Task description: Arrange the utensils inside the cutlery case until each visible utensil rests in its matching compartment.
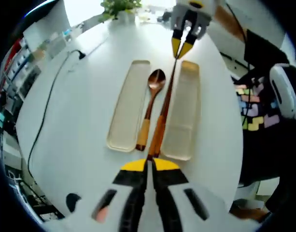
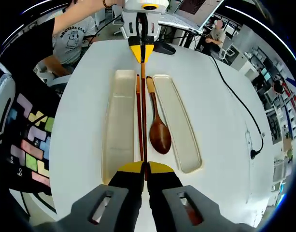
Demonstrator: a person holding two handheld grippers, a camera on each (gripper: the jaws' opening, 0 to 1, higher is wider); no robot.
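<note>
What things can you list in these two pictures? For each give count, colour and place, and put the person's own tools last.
Table: one, white, round, under everything.
Case halves: two, pale cream, long trays lying side by side on the table.
Spoon: one, brown wood with a lighter handle, on the table between the halves.
Chopsticks: a dark brown pair, lying along the spoon, each end between a gripper's jaws.
Cable: one, black, across the table's far side.
Plant: one, green, at the table's edge.
Seated person: one, grey shirt, beside the table.
Left gripper: yellow-tipped, shut on the chopsticks' thick end.
Right gripper: yellow-tipped, shut on the thin end.
</note>
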